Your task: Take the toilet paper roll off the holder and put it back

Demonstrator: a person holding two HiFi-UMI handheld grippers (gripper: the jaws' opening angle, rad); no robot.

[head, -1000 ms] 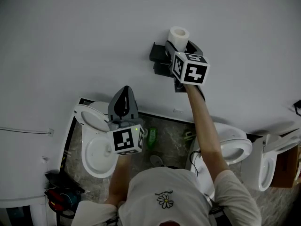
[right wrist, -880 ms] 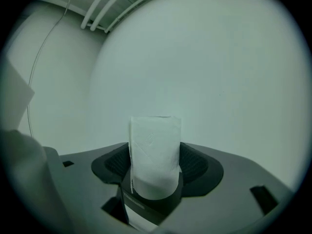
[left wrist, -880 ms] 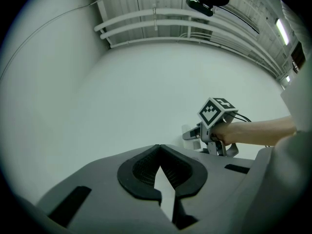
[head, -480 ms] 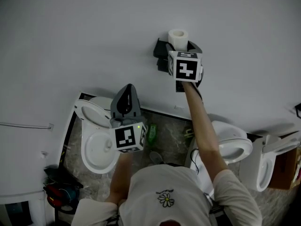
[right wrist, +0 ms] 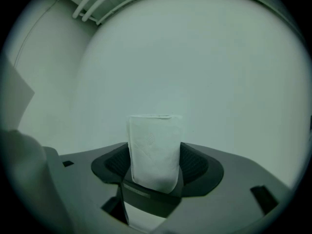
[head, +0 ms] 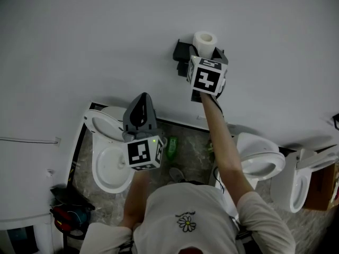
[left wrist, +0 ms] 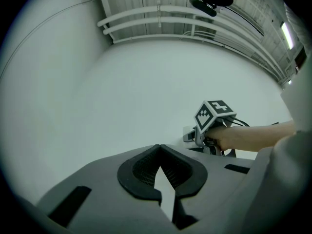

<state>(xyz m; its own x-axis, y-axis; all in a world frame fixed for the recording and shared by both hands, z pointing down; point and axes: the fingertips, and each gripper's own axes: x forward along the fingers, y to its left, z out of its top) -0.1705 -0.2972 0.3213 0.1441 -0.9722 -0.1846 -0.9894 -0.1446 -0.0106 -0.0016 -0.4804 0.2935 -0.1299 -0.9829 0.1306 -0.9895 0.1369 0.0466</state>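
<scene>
Toilet bowl [head: 108, 168] at far left of the head view, white, standing on mottled floor [head: 193, 160]. Just right of it, my left gripper [head: 141, 102] is held low and well apart from the holder, pointing at the white wall [head: 79, 46]. Its own camera shows my left fingers clenched tip to tip, with only a narrow gap lower down and nothing between them. The same camera picks up a marker cube [left wrist: 214, 115] and a hand [left wrist: 234, 138] off to the right against the wall. A small green object [head: 172, 148] lies on the floor beside the left gripper's cube. Further right and higher, the black holder [head: 182, 53] is fixed to the wall. The toilet paper roll [head: 204, 38] is right at the holder, its hollow core facing the head camera. My right gripper [head: 205, 54] is raised on an outstretched arm and reaches up around the roll. In the right gripper view the roll [right wrist: 155, 150] stands upright between my ribbed pads [right wrist: 196, 164], which are spread wide and press on both of its sides, so my right fingers are grasping the roll. I cannot tell whether the roll is seated on the holder or lifted clear of it. A second toilet [head: 259, 160] sits on the floor below right.
</scene>
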